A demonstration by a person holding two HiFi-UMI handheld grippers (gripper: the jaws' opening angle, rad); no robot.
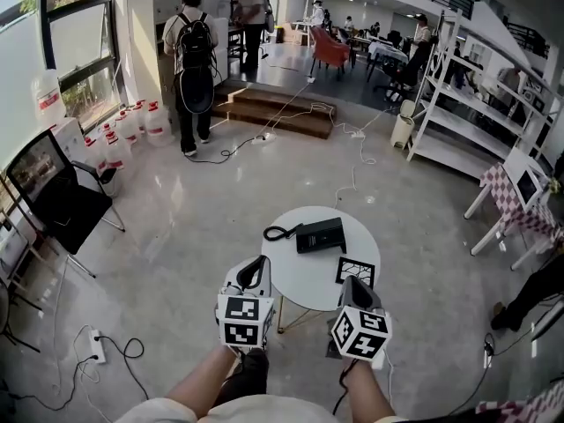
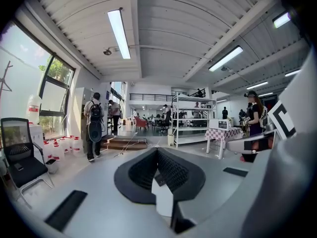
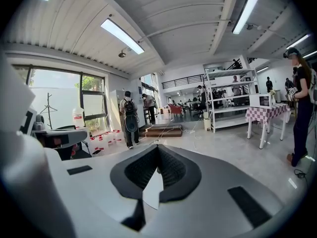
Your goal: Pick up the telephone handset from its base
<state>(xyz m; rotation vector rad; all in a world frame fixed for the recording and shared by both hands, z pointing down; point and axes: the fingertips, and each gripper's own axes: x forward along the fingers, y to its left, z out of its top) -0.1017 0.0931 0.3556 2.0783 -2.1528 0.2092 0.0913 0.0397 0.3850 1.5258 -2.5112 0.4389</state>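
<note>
Telephone handset [image 1: 307,236] lies on its base [image 1: 331,231], the 2 showing as 1 black block near the far side of a small round white desk [image 1: 304,280]. A black cord [image 1: 279,233] loops from the telephone's left end toward the desk's left edge. A black-and-white marker card [image 1: 355,271] lies flat on the near right part of the desk, apart from the telephone.

The left gripper [image 1: 257,264] is held over the near left edge of the desk. In the left gripper view its fingers [image 2: 171,170] are pressed together with nothing between them. The right gripper [image 1: 351,282] is over the near right edge, just beside the marker card. Its fingers [image 3: 168,168] are likewise closed and empty in the right gripper view. Neither gripper touches the telephone, which lies beyond both of them. Both gripper views look out level across the room and show no telephone.

Around the desk is a glossy grey floor. A black chair [image 1: 55,196] stands at the left, and a person with a backpack [image 1: 194,55] stands farther off. White shelves [image 1: 467,104] stand at the right.
</note>
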